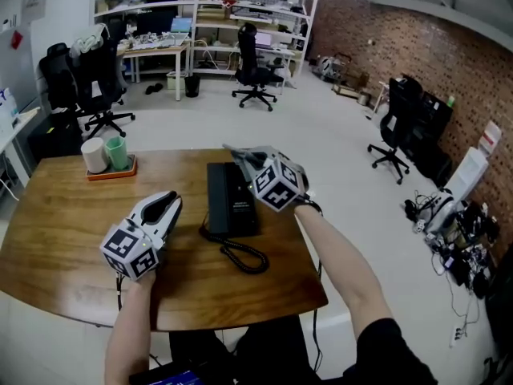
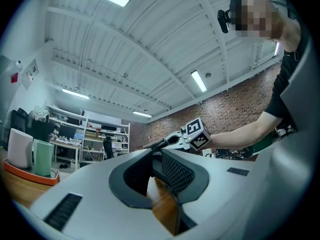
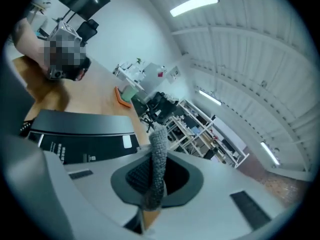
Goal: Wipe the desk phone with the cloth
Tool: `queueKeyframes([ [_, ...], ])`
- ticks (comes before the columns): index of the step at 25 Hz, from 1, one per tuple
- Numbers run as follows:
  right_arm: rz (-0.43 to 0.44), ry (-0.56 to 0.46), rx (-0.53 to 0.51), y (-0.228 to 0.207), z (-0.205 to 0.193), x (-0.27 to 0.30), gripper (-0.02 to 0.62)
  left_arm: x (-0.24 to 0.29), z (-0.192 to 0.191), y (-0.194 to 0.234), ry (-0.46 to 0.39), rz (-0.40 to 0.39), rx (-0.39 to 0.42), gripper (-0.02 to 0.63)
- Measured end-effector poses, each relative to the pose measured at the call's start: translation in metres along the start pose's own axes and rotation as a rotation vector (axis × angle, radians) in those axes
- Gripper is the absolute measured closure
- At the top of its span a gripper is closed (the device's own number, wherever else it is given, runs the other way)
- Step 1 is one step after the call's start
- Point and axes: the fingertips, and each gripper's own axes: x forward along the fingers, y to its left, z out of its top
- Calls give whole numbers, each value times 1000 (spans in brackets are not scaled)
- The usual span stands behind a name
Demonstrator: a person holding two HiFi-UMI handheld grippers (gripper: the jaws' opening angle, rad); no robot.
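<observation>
A black desk phone (image 1: 232,198) lies in the middle of the wooden table (image 1: 64,223), its coiled cord (image 1: 243,255) trailing toward me. My right gripper (image 1: 243,157) hovers over the phone's far right corner, shut on a grey cloth (image 1: 237,152). In the right gripper view the cloth (image 3: 158,154) stands up between the jaws, with the phone (image 3: 80,129) to the left below. My left gripper (image 1: 166,205) rests low over the table left of the phone, shut and holding nothing. In the left gripper view only bare wood shows past its jaws (image 2: 152,156).
An orange tray (image 1: 111,172) at the table's far left holds a white cup (image 1: 94,155) and a green cup (image 1: 119,152). Office chairs, desks and shelves stand on the floor beyond. The table's right edge is close to the phone.
</observation>
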Motion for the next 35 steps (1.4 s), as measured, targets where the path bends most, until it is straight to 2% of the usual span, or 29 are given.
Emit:
queueKeyframes([
  [6, 48, 18, -60, 19, -9, -10, 569, -1, 4, -1, 1, 3, 10, 565],
  [15, 244, -8, -183, 95, -24, -72, 569, -2, 4, -4, 2, -5, 8, 565],
  [19, 298, -26, -236, 123, -21, -95, 569, -3, 3, -9, -2, -31, 8, 565],
  [26, 314, -18, -245, 142, -29, -110, 569, -5, 5, -29, -22, -105, 20, 565],
  [35, 320, -8, -241, 140, -30, -114, 569, 7, 9, -21, -30, -125, -3, 565],
])
